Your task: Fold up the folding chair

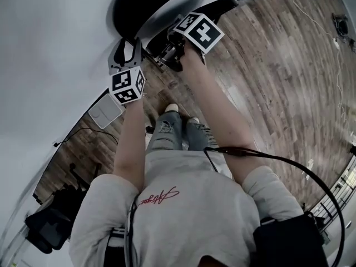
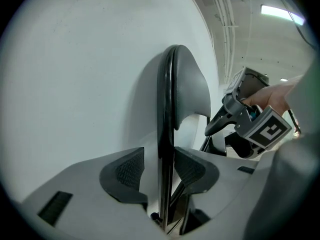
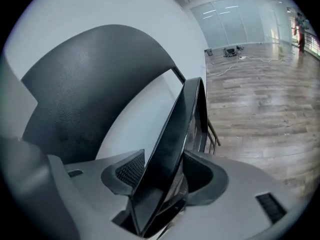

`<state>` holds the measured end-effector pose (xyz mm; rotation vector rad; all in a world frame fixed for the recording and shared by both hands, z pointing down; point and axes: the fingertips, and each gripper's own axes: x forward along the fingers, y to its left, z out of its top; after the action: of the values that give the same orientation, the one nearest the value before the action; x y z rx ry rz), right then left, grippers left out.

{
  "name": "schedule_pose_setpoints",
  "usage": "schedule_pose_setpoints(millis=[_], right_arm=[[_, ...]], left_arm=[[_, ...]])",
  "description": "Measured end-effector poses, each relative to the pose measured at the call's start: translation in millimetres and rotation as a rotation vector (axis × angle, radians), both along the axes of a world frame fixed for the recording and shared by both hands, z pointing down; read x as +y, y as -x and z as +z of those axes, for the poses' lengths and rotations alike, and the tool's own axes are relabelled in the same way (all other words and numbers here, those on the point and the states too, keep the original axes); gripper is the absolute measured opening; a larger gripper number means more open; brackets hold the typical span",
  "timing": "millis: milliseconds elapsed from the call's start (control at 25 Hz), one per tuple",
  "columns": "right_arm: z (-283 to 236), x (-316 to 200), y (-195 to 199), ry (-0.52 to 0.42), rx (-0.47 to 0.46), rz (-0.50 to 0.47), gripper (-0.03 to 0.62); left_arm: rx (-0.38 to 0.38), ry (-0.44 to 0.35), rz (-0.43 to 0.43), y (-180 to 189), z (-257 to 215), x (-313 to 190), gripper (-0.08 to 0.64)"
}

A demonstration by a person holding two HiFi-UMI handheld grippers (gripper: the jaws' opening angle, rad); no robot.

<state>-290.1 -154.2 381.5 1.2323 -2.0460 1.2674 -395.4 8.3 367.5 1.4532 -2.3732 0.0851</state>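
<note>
Against the white wall, where it meets the wood plank floor, the black folding chair stands upright and close to the wall. From the left gripper view it reads edge-on, seat and back lying nearly flat together, so the fold looks done or all but done. Parking it next to the wall is probably what keeps the collapsed frame from tipping. Both arms reach forward to its near edge, one gripper beside the other. Left gripper: jaws apart, straddling the thin black frame tube. There is a clear gap at the left pad, the other pad is close to the tube, and no squeeze is evident. Right gripper: jaws also spread, with a slanted black panel edge of the chair passing between them. Its ribbed pad sits beside the panel rather than biting on it. Judgement: each pair of tongs is slack around the chair, a guarding hold that steadies it without carrying load, consistent with checking that it stands before letting go
</note>
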Motion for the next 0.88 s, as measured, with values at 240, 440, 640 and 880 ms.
schedule_pose_setpoints(millis=[240, 440, 640, 880], right_arm=[[-68.3, 11.0, -20.7, -0.216, -0.083, -0.018, 0.225], [-138.2, 51.5, -56.9, -0.563, -0.143, -0.228, 0.224], [-198.0, 101.3, -108.6, -0.773, -0.370, -0.423, 0.038], [-231.8, 119.4, -184.3, -0.944, -0.290, -0.497, 0.018]], left_arm=[[0.008, -0.049, -0.017, -16.0, -29.7, 21.2, 0.183], [-0.051, -0.180, 0.098, -76.4, -104.8, 7.9, 0.181], [-0.099, -0.309, 0.314, -158.3, -169.1, -13.4, 0.165], [-0.168, -0.379, 0.471, -241.7, -210.8, -15.2, 0.041]])
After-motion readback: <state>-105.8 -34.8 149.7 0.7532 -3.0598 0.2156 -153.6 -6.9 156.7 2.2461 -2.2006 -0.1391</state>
